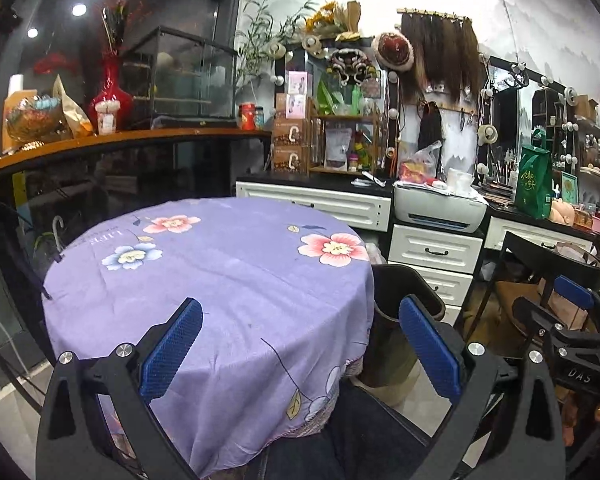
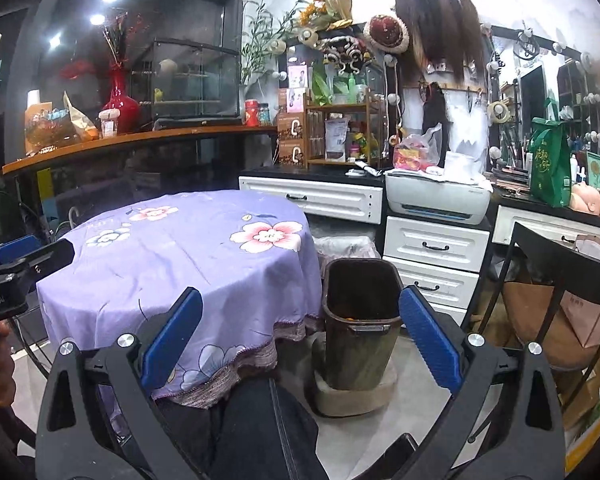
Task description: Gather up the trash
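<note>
Both claws wide, nothing held: left gripper (image 1: 300, 344) over the near edge of the purple floral tablecloth (image 1: 220, 272), right gripper (image 2: 300, 340) between cloth edge & brown bin (image 2: 360, 320) on the floor just right of the table. No trash visible on the cloth; orange bits at bin bottom, likely task done or nearly. For the step in hand: scan tabletop & floor slowly, keep jaws spread, avoid snagging cloth, drop only w/ pads above bin rim.

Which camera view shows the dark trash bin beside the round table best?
The right wrist view: the trash bin shows whole, open top, on the floor right of the table. In the left wrist view the table and a finger of the tongs cover most of the bin.
</note>
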